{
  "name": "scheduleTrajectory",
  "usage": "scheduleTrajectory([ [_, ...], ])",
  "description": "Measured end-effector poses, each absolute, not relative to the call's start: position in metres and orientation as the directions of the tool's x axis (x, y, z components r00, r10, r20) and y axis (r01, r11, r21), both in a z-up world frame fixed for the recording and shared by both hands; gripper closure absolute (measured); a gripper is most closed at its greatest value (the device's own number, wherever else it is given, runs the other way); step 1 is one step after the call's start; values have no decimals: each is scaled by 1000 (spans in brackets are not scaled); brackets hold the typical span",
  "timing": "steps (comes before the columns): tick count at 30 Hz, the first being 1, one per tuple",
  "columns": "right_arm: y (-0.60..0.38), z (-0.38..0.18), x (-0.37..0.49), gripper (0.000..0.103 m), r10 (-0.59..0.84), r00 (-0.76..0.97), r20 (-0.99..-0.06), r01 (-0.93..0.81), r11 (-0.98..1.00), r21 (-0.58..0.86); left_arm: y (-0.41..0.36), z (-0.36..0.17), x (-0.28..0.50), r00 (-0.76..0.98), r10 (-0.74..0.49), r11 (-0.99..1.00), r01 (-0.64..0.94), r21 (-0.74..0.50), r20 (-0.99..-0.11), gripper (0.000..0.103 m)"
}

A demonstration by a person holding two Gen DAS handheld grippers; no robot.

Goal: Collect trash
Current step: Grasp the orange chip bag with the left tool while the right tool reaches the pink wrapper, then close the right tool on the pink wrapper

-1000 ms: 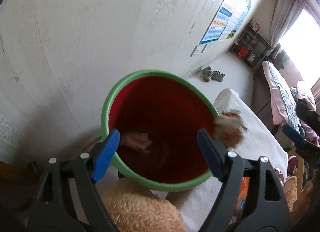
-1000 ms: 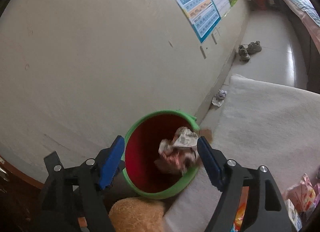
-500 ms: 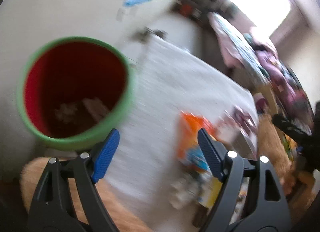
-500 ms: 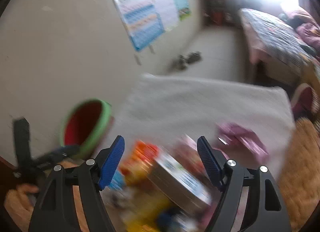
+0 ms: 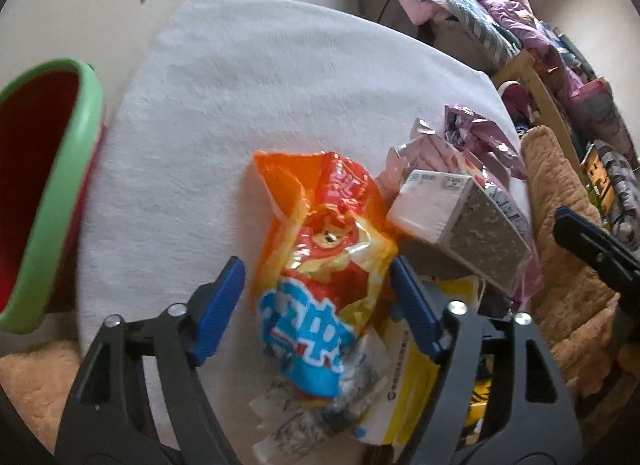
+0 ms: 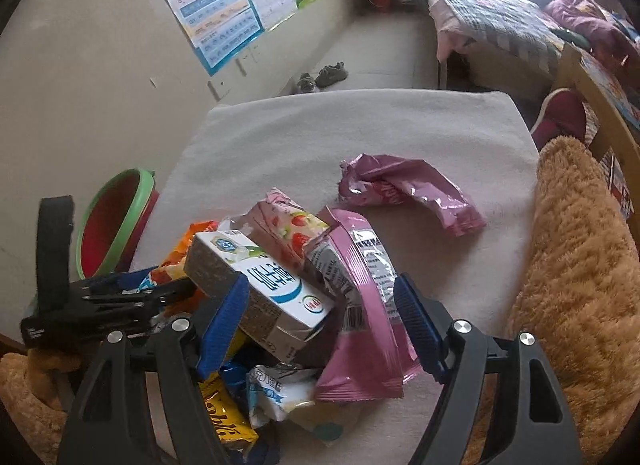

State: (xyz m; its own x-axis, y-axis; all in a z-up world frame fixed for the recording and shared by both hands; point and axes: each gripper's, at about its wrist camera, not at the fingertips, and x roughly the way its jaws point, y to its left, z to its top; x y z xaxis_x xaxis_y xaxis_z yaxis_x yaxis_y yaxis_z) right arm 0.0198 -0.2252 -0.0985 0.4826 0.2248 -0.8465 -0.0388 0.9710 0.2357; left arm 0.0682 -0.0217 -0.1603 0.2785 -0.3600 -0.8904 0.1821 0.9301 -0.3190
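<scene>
An orange snack bag (image 5: 324,241) lies on the white mat (image 5: 248,77), between the blue pads of my left gripper (image 5: 318,305). Its jaws are closing; the right-hand pad meets the bag's edge and the left-hand one stands a little off it. My right gripper (image 6: 320,325) is open above a white milk carton (image 6: 276,289) and a pink wrapper (image 6: 360,305), both lying between its fingers. The red bin with the green rim (image 5: 60,185) stands at the mat's left edge, also in the right wrist view as the bin (image 6: 116,225).
More trash lies on the mat: a crumpled pink wrapper (image 6: 408,189), a strawberry pack (image 6: 292,229), a yellow packet (image 6: 224,413). Brown plush (image 6: 576,285) borders the mat on the right. A bed (image 6: 492,17) and shoes (image 6: 324,75) lie beyond.
Both grippers swung away from the bin's mouth, where crumpled paper was dropping in, and came down over the trash pile. The left jaws stand narrower than before.
</scene>
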Motion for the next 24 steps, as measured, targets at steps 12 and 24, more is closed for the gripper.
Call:
scheduleTrajectory([
  [12,-241,-110,24,26,192,461,-867,30,972,231,15,-139,63,380,-319,947,88,-309,-868,45],
  [24,-254,-106,68,13,33,432,-901,-18,999,28,24,-150,61,368,-310,949,69,-307,-877,45],
])
